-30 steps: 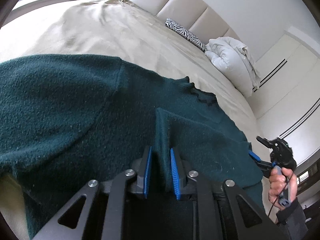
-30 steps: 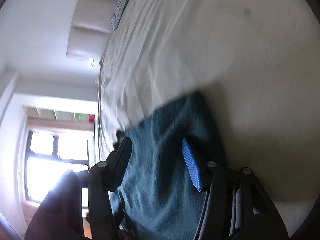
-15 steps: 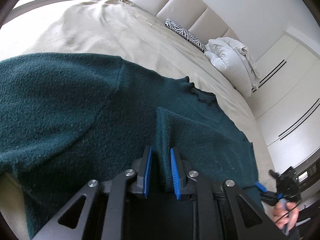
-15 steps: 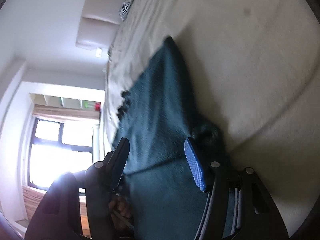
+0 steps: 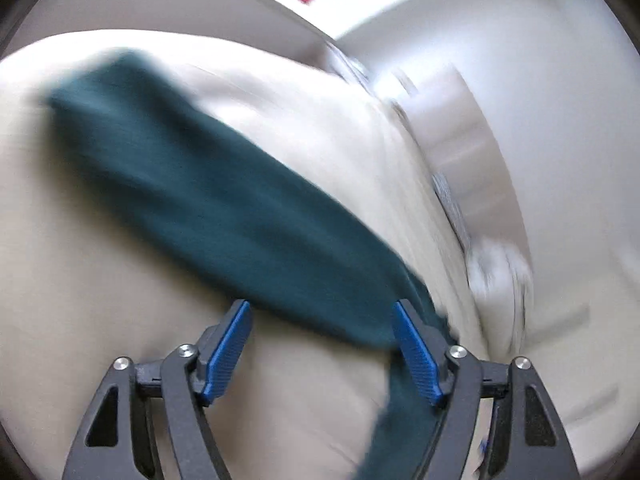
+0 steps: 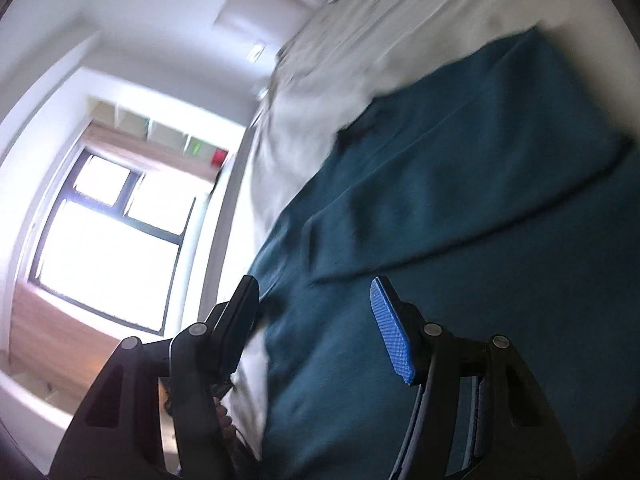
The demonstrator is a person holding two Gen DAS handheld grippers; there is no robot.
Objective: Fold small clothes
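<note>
A dark green sweater (image 5: 208, 184) lies on the beige bed (image 5: 100, 300), a blurred band running from upper left to lower right. My left gripper (image 5: 320, 308) hovers at its near edge with the jaws opening. The cloth passes behind the right finger and neither blue pad presses on it. In the right wrist view the sweater (image 6: 480, 180) fills the right half, with a folded layer on top. My right gripper (image 6: 314, 284) stands over it, jaws opening, with cloth beneath the gap but not pinched.
The padded headboard (image 5: 472, 152) and a blurred white duvet (image 5: 500, 280) lie to the right in the left wrist view. A bright window (image 6: 108, 248) and a wall shelf (image 6: 200, 152) sit beyond the bed's edge. Bare sheet (image 6: 360, 40) stretches past the sweater.
My left gripper let go of the sweater fold, opened wide and swung fast, rolling as it went. My right gripper rose and widened slightly; more of the sweater now lies before it.
</note>
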